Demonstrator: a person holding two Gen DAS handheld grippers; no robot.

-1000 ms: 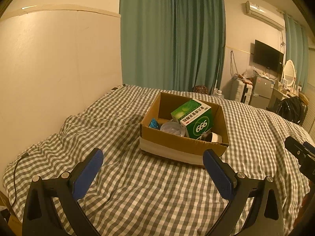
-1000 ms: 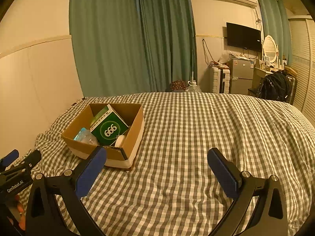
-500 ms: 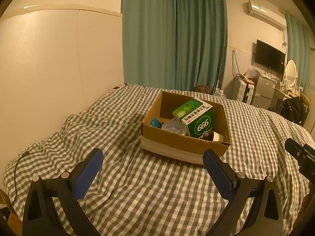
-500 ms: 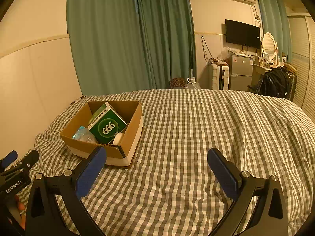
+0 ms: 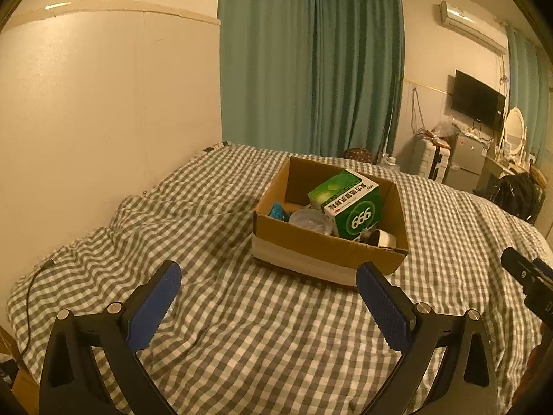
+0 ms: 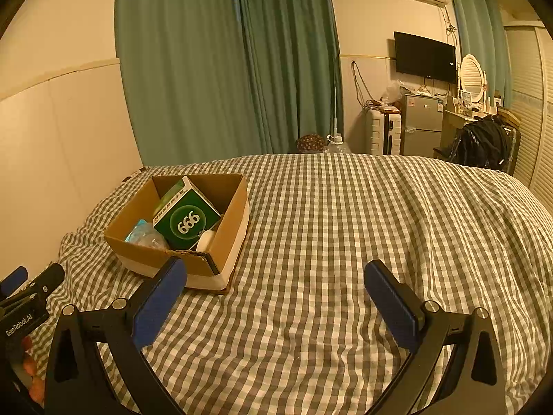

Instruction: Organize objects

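Observation:
An open cardboard box (image 5: 311, 238) (image 6: 228, 231) rests on a bed with a grey checked cover (image 5: 262, 314) (image 6: 345, 224). Inside it a green "999" medicine carton (image 5: 349, 204) (image 6: 186, 218) lies tilted, beside a clear plastic item (image 5: 309, 219) (image 6: 147, 237), a blue packet (image 5: 278, 211) and a white roll (image 5: 385, 238) (image 6: 206, 240). My left gripper (image 5: 268, 287) is open and empty, hovering over the cover just in front of the box. My right gripper (image 6: 274, 285) is open and empty too, to the right of the box's near corner.
A pale wall (image 5: 103, 121) runs along the bed's left side, with green curtains (image 5: 311, 69) behind. A TV (image 6: 424, 57), small fridge (image 6: 422, 124), suitcase (image 6: 382, 133) and a chair with a black bag (image 6: 484, 145) stand at the far right. A cable (image 5: 31, 287) lies on the bed's left edge.
Both cameras have drawn back and risen slightly, so the box sits a little farther off and higher in each view. Both grippers stay open and empty.

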